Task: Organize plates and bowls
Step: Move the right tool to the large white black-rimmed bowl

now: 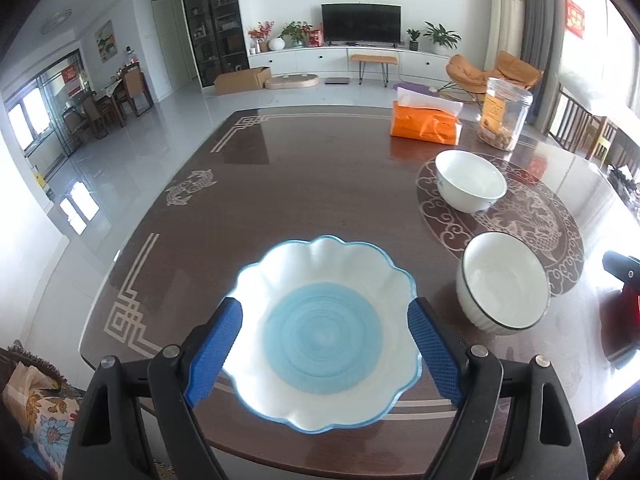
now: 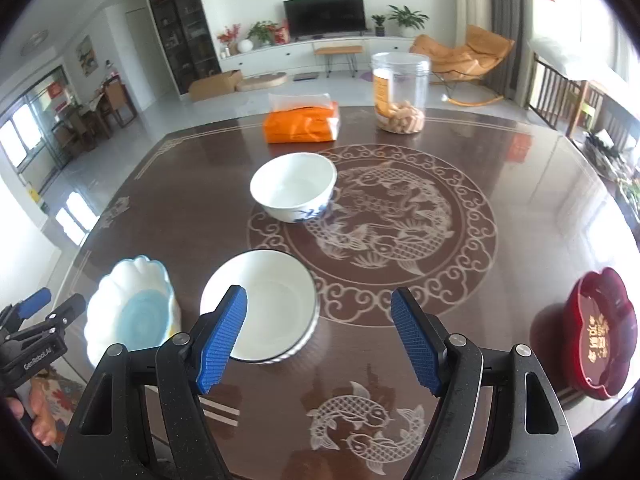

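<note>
A scalloped white bowl with a blue centre (image 1: 324, 328) sits near the table's front edge; it also shows in the right wrist view (image 2: 132, 312). My left gripper (image 1: 325, 344) is open, its blue pads on either side of this bowl, above it. A white bowl with a dark rim (image 1: 504, 284) stands to its right, also seen in the right wrist view (image 2: 264, 304). A white bowl with blue flowers (image 2: 294, 186) stands farther back, also in the left wrist view (image 1: 470, 180). My right gripper (image 2: 319, 336) is open and empty, just right of the dark-rimmed bowl.
An orange tissue pack (image 2: 302, 124) and a clear jar of snacks (image 2: 400, 94) stand at the far side of the dark wooden table (image 2: 520, 208). A dark red flower-shaped tray (image 2: 596, 332) sits at the right edge.
</note>
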Tool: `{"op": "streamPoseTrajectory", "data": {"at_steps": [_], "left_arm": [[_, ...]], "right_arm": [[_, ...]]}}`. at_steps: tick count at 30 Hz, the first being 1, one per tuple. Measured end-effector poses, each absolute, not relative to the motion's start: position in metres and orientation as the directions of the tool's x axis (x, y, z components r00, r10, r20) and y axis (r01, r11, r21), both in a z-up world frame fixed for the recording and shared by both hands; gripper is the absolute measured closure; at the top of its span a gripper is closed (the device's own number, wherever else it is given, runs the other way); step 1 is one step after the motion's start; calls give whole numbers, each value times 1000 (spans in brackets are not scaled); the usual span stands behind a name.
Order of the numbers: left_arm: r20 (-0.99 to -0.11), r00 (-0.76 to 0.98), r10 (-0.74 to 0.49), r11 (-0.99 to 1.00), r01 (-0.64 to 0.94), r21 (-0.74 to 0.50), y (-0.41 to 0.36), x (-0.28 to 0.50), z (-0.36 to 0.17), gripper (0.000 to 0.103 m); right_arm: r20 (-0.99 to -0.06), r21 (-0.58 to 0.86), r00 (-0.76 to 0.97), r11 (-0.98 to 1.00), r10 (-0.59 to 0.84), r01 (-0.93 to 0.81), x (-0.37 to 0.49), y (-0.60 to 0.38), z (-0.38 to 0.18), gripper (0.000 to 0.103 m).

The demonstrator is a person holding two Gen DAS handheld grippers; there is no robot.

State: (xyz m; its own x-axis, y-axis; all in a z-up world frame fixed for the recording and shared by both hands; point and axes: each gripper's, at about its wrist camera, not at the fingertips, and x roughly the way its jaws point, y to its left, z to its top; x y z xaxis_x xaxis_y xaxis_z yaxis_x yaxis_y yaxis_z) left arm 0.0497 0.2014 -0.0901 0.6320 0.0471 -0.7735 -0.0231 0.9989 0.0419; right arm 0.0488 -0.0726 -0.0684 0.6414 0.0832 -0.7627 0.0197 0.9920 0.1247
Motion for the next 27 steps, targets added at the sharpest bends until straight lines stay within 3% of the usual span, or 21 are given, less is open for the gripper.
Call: {"op": "streamPoseTrajectory", "data": {"at_steps": [10,16,27], "left_arm": [[-789,610,-65,993,116,8,139,38,-95,19],[-816,560,-146,987,133,-86,128,51,-107,19],[-809,586,-43,991,127,40,109,65,-100,19]], "right_arm": [[-737,109,672,994,65,23,21,-84,-77,26],[-748,160,656,986,98,35,20,-94,-86,26],[-739,165,667,985,92,46,15,-105,-82,26]]}}
